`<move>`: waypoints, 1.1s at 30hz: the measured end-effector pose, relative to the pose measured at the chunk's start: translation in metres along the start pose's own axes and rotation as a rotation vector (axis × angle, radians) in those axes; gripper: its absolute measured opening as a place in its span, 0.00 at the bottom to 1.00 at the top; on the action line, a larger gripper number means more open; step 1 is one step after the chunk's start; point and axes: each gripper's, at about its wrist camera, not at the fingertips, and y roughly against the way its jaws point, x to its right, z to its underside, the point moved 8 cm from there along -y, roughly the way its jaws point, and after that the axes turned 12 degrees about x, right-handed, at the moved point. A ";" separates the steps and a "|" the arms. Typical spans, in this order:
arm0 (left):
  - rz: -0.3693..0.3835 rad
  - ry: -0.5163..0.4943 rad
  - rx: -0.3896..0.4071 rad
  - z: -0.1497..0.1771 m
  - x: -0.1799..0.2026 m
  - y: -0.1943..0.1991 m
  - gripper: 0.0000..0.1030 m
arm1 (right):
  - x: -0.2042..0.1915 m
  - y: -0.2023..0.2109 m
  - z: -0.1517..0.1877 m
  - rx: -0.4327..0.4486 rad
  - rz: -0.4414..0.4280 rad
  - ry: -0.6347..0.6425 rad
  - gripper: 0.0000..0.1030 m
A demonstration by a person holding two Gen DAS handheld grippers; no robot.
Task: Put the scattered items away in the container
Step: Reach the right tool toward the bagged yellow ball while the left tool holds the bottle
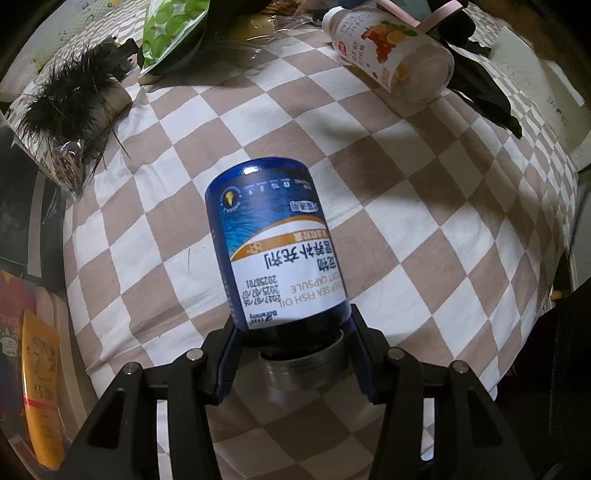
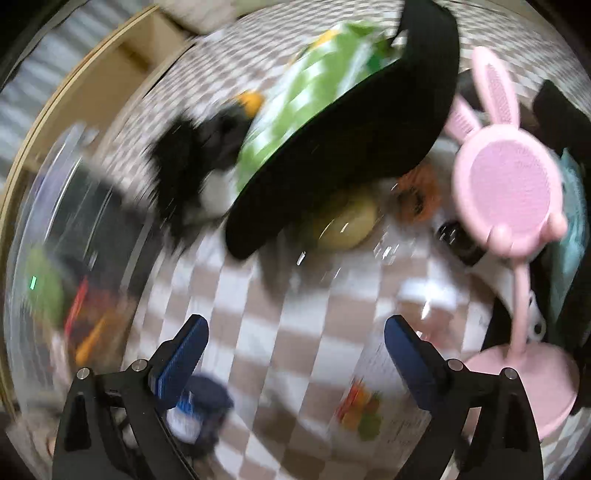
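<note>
My left gripper (image 1: 293, 332) is shut on a blue fish-oil bottle (image 1: 275, 243), held by its neck end with the base pointing away, above the brown-and-white checkered cloth (image 1: 424, 236). A white fruit-label bottle (image 1: 388, 51) lies on its side at the far right. My right gripper (image 2: 295, 350) is open and empty above the cloth; that view is blurred. The fruit-label bottle (image 2: 373, 387) lies below its right finger, and the blue bottle (image 2: 199, 410) shows at lower left. A clear container wall (image 2: 55, 258) curves along the left.
A green snack bag (image 1: 170, 33), a black feathery item (image 1: 70, 96) and black fabric (image 1: 484, 92) lie around the far edge of the cloth. In the right wrist view a black cap (image 2: 354, 136), a pink bunny-eared fan (image 2: 509, 192), a yellowish round item (image 2: 343, 225) and the green bag (image 2: 306, 99) lie ahead.
</note>
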 end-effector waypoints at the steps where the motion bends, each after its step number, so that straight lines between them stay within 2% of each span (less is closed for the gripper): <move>1: 0.003 0.001 0.000 0.000 0.000 0.000 0.50 | 0.003 -0.006 -0.005 0.006 0.032 0.012 0.93; 4: 0.012 0.002 0.001 0.000 -0.002 0.000 0.50 | 0.005 -0.026 -0.010 -0.004 0.102 0.094 0.93; 8: 0.028 0.003 0.001 -0.001 -0.003 0.000 0.50 | 0.001 -0.050 -0.016 -0.028 0.146 0.209 0.93; 15: 0.048 0.003 -0.003 -0.003 -0.006 -0.001 0.50 | 0.001 -0.075 -0.029 -0.041 0.141 0.234 1.00; 22: 0.057 0.006 0.000 -0.004 -0.009 0.001 0.50 | -0.002 -0.090 -0.044 -0.039 0.137 0.199 1.00; 24: 0.056 0.004 0.000 -0.004 -0.010 0.001 0.50 | -0.003 -0.091 -0.042 -0.041 0.152 0.219 0.97; 26: 0.054 0.004 0.002 -0.005 -0.010 0.002 0.50 | -0.007 -0.089 -0.037 -0.047 0.139 0.244 0.88; 33: 0.039 0.004 0.012 -0.005 -0.012 0.008 0.50 | -0.038 -0.072 0.001 -0.088 0.080 0.384 0.82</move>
